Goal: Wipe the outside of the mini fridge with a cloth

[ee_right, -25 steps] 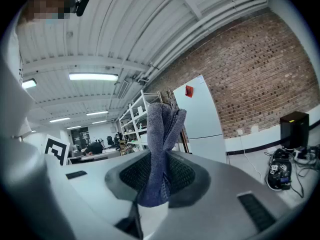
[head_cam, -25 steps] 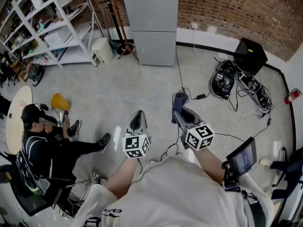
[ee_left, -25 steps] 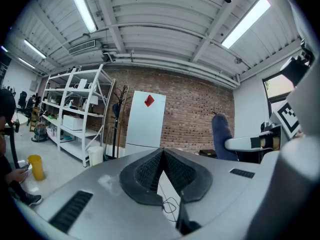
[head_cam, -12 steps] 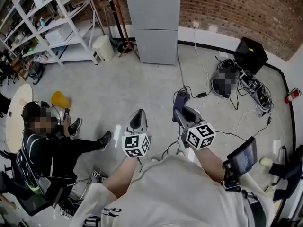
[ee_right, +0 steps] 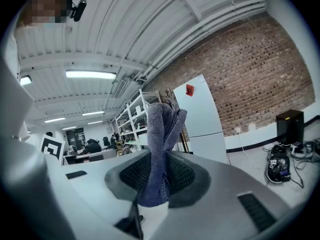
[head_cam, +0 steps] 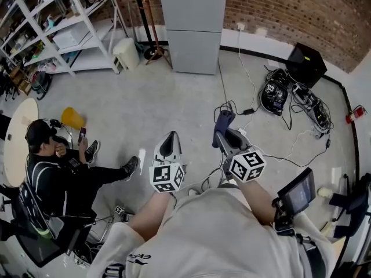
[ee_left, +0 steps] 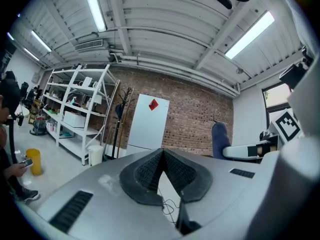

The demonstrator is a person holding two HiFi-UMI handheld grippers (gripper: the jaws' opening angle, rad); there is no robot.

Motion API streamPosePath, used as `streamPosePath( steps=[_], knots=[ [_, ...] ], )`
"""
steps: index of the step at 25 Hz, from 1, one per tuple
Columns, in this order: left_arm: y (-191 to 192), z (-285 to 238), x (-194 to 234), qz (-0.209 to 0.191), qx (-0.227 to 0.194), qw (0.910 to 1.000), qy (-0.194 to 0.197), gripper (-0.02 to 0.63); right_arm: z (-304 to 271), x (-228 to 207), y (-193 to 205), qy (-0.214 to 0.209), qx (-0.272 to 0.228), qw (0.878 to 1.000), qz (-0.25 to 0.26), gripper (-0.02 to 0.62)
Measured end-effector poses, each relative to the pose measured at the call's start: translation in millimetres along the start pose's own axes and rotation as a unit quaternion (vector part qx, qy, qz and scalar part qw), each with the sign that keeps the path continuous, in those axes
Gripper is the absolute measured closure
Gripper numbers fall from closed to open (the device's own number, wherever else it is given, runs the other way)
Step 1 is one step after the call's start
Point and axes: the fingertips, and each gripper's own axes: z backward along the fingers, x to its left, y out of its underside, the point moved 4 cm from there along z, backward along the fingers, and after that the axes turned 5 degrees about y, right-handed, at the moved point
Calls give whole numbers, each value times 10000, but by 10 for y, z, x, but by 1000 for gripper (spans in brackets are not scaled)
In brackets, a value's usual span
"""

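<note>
Two textured jaws pinch knitted blue cloth (ee_right: 162, 149).

The grey mini fridge (head_cam: 192, 28) stands against the brick wall (head_cam: 278, 7), well apart from both grippers. The right gripper (head_cam: 222, 134) clasps a blue cloth (head_cam: 223, 120), with the left gripper (head_cam: 168, 138) beside it. A person (head_cam: 55, 175) sits on the floor at the left.
</note>
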Motion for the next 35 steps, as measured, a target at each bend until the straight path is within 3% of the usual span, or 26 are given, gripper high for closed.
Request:
streamPosePath(
  steps=[7, 17, 27, 35],
  knots=[
    [-76, 256, 311, 10, -27, 9999, -115, 603, -170, 326, 11, -90, -52, 9999, 18, 505],
    [-159, 126, 473, -36, -43, 9999, -159, 603, -505, 436, -31, -309, -54, 9995, 83, 505],
    [-286, -596, 758, -124, 9, 9997, -204, 603, -1251, 119, -241, -532, -87, 9985, 41, 505],
    [-448, -1528, 1010, -123, -26, 9998, -133, 603, -1995, -363, -629, -649, -171, 9977, 71, 505]
  ],
)
